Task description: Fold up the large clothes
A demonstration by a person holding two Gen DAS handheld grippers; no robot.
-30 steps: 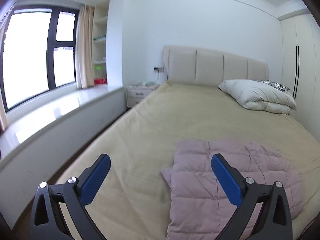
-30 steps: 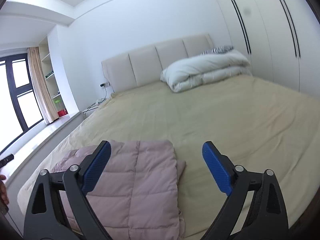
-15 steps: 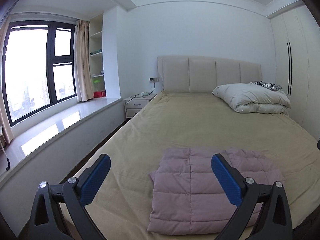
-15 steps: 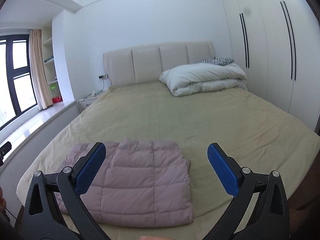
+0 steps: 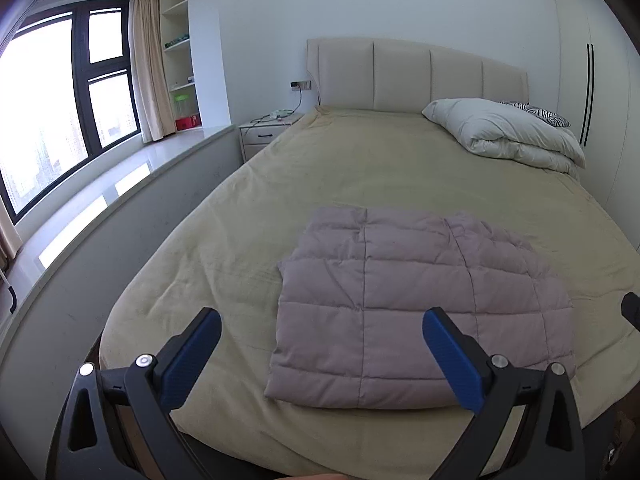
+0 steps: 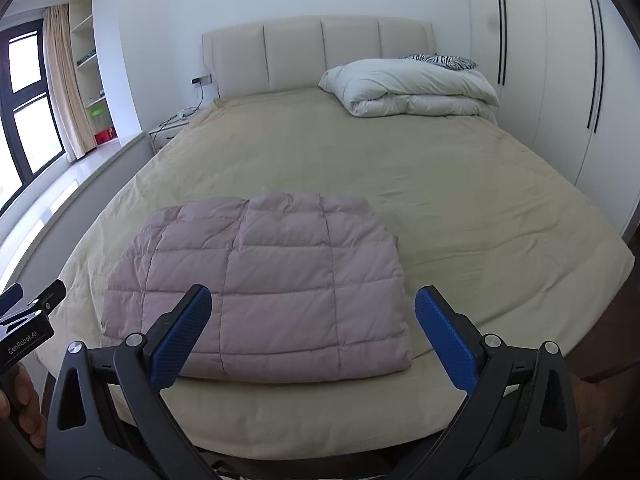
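- Pink quilted jacket (image 5: 404, 304) is lying folded into a flat rectangle near the foot of the bed (image 5: 360, 168); the tan cover is spreading smooth around it
- White duvet (image 5: 508, 132) is sitting bundled by the headboard (image 5: 412, 74); nightstand (image 5: 266, 132) and window (image 5: 60, 92) are standing to the left
- Left gripper (image 5: 322, 356) and right gripper (image 6: 310, 340) are hovering above the near edge, jaws wide, gripping nothing

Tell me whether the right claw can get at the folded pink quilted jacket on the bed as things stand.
Probably yes. The right claw is open and holds nothing, and the folded pink quilted jacket lies flat near the foot of the beige bed, straight ahead, with nothing lying between them.
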